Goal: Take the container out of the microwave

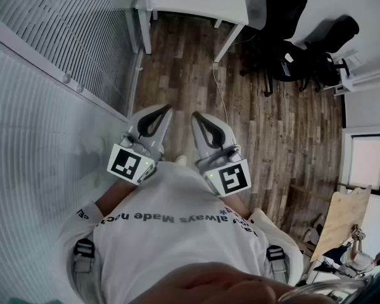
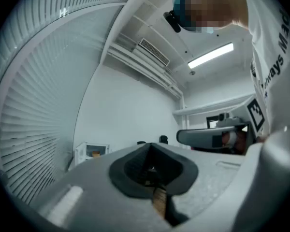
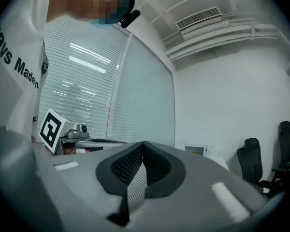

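Observation:
I hold both grippers close in front of my chest, side by side and pointing level across the room. In the head view the left gripper (image 1: pixel 158 114) and the right gripper (image 1: pixel 201 120) both have their jaws together with nothing between them. The left gripper view shows its closed tips (image 2: pixel 150 146) and, far off, a small white microwave (image 2: pixel 91 152) with something orange in its window. The right gripper view shows the same microwave (image 3: pixel 196 150) beyond its closed tips (image 3: pixel 143 144). The container itself is too small to make out.
A white table (image 1: pixel 231 5) stands at the far end of the wooden floor. Black office chairs (image 1: pixel 285 33) are at the right. Window blinds (image 1: pixel 44 106) run along my left. A wooden board (image 1: pixel 343 223) leans at the lower right, near another person (image 1: pixel 367 256).

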A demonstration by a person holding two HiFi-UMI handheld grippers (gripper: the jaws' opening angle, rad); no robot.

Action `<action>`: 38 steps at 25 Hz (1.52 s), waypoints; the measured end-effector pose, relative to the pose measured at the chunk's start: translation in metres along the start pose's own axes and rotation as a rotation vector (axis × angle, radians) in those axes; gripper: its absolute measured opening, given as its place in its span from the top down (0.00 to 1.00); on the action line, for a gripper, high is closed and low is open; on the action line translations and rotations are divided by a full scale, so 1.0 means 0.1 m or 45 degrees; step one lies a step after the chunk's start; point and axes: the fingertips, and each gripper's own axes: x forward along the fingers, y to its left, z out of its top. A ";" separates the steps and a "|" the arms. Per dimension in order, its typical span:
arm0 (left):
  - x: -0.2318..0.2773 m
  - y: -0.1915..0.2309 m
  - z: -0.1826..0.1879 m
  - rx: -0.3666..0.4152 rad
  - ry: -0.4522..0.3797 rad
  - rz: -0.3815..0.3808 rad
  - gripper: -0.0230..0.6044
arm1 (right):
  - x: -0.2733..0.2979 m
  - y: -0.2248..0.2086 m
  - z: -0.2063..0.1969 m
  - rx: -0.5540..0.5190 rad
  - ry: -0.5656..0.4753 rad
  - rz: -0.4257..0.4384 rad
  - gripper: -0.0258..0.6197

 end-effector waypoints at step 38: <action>1.31 1.28 -0.17 -0.026 0.040 -0.049 0.96 | 1.38 -1.26 -0.14 0.063 -0.011 -0.080 0.96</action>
